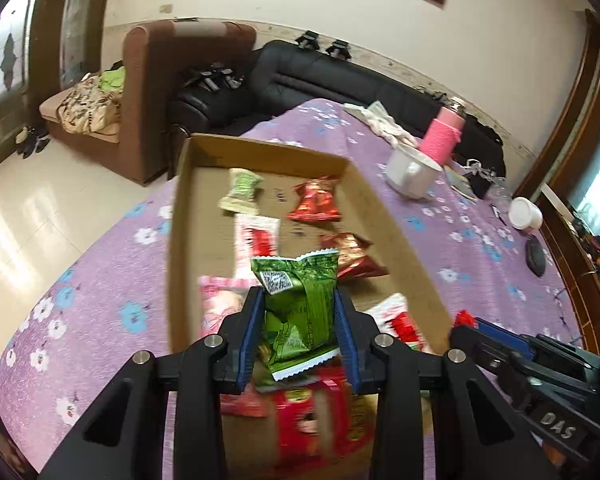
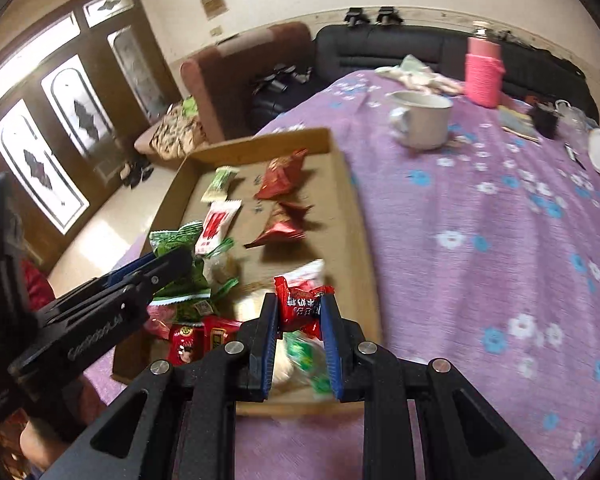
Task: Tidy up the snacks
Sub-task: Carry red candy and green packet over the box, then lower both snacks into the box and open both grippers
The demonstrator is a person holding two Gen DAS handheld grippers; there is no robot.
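Your left gripper (image 1: pixel 300 312) was clamped on a glossy green snack packet (image 1: pixel 298 304) with zigzag crimped ends and a white QR label, its blue ribbed pads (image 1: pixel 250 328) pressing both flat sides. You held it above the near end of the shallow cardboard tray (image 1: pixel 180 216).

Your right gripper (image 2: pixel 299 312) was closed on a small red foil candy (image 2: pixel 300 304), crinkled and printed with dark characters, over the tray's near right corner.

Inside the tray, on its brown corrugated floor, lay two shiny red pyramid-shaped packets (image 2: pixel 282 222), a flat white-and-red sachet (image 2: pixel 214 226), a pale green twisted wrapper (image 1: pixel 242 190), a pink pouch (image 1: pixel 220 304), and a loose heap of red and green wrappers at the near end.

The tray sat on a purple flowered tablecloth (image 2: pixel 480 248). Beyond it stood a white ceramic mug (image 2: pixel 422 120) and a bottle in a pink knitted sleeve (image 2: pixel 482 74), well apart from the tray.
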